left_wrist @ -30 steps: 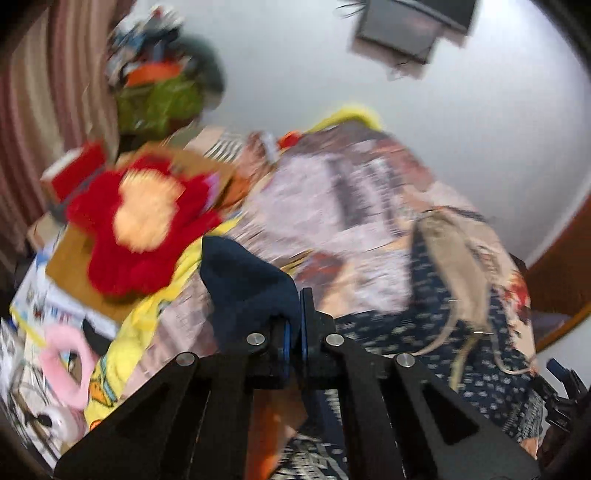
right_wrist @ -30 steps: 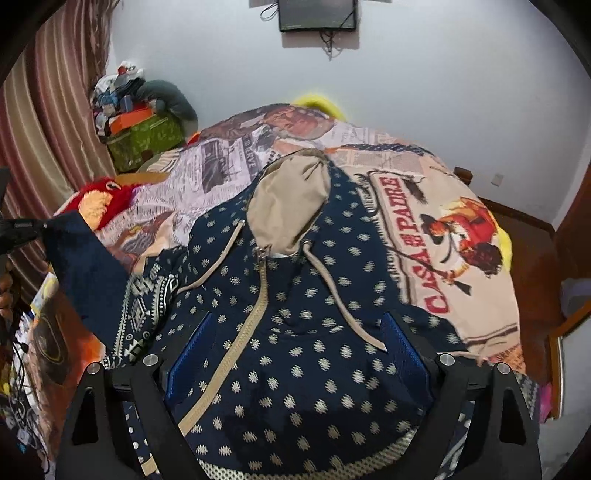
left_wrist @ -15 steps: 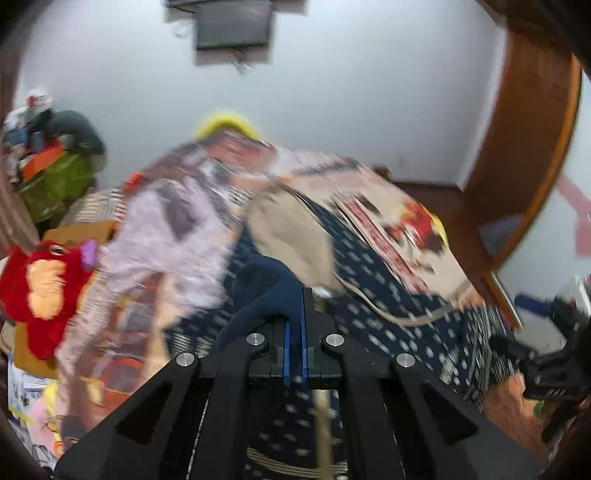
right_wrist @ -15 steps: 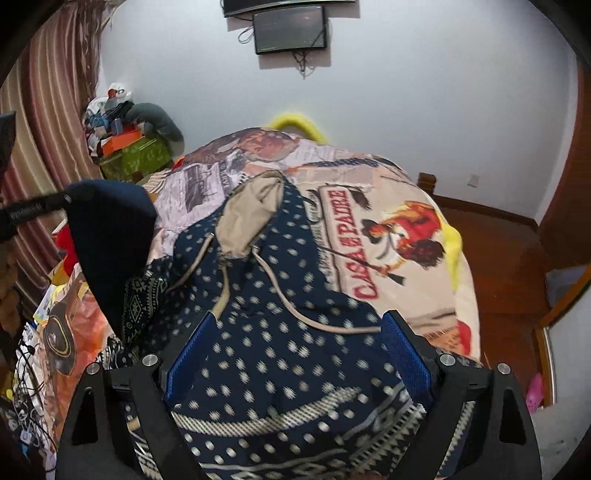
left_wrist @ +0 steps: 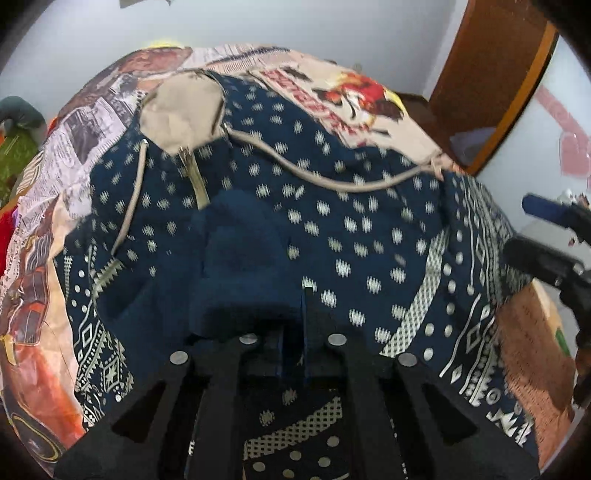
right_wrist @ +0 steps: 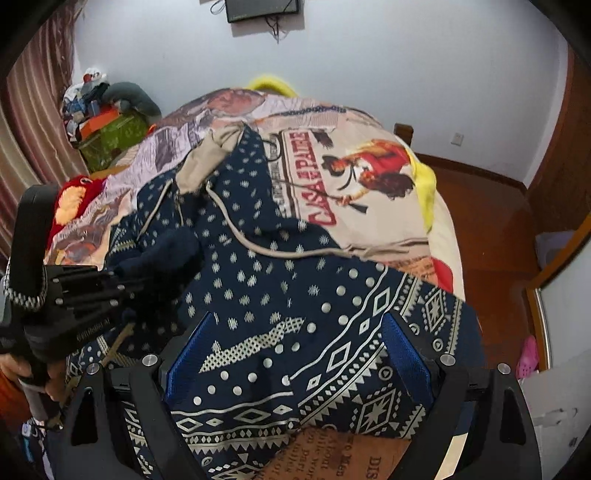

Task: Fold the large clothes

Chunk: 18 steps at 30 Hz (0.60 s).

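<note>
A navy patterned hoodie (left_wrist: 332,229) with a beige hood (left_wrist: 184,110) lies face up on the bed; it also shows in the right wrist view (right_wrist: 280,280). My left gripper (left_wrist: 293,332) is shut on the plain navy sleeve cuff (left_wrist: 240,258) and holds it over the hoodie's chest. In the right wrist view that left gripper (right_wrist: 125,284) comes in from the left with the cuff (right_wrist: 166,251). My right gripper (right_wrist: 295,350) is open and empty, above the hoodie's hem; its blue pads (right_wrist: 406,354) stand wide apart.
The bed has a printed cover (right_wrist: 351,173) with a yellow edge. A red plush toy (right_wrist: 70,199) and a pile of bags (right_wrist: 107,129) lie at the far left. Wooden floor (right_wrist: 487,221) and a door frame are on the right. A screen (right_wrist: 262,9) hangs on the wall.
My left gripper has swung the sleeve cuff from the bed's left side rightward, across the hoodie's front. The right gripper has drawn back toward the hem, still open.
</note>
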Tool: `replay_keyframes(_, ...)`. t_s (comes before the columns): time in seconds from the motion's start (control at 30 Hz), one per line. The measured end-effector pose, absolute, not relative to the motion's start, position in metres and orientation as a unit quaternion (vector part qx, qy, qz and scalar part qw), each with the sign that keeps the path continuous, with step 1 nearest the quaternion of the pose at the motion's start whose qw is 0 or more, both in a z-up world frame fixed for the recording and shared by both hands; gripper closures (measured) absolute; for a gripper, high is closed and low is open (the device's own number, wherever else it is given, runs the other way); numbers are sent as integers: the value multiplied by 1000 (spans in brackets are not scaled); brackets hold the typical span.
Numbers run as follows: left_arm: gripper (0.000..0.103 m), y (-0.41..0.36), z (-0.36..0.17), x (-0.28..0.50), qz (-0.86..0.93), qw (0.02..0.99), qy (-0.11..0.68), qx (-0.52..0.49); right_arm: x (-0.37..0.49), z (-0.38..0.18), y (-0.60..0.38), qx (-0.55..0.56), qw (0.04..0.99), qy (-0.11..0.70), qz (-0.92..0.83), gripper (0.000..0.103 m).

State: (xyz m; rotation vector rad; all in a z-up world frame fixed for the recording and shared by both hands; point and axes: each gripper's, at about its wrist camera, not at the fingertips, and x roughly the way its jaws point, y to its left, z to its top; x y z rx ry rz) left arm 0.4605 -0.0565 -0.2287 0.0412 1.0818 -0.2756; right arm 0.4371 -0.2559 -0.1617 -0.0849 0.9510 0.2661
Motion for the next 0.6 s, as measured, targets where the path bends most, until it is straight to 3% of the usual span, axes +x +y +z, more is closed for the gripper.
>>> replay_keyframes(0.1,78,-52,-229,455,-137,841,523,22,437,-161,-247,-41,878,456,138,13)
replay_keyframes(0.17,56,-45,-223,450,-138,840,524,20,436,-158,-239,-46,879,452,144,13)
replay_keyframes(0.23,50,-32,-212,440,-143,844,517,12,436,-153,-229,-50,881,446,152,13)
replay_keyframes(0.43,41,36,-188,412,-95,865,494,6,436,-143,-192,-66,880,433,182,13)
replay_keyframes(0.6,41,109,-200,398,-24,864,503,5,436,-148,-151,-87,871,436,208,13)
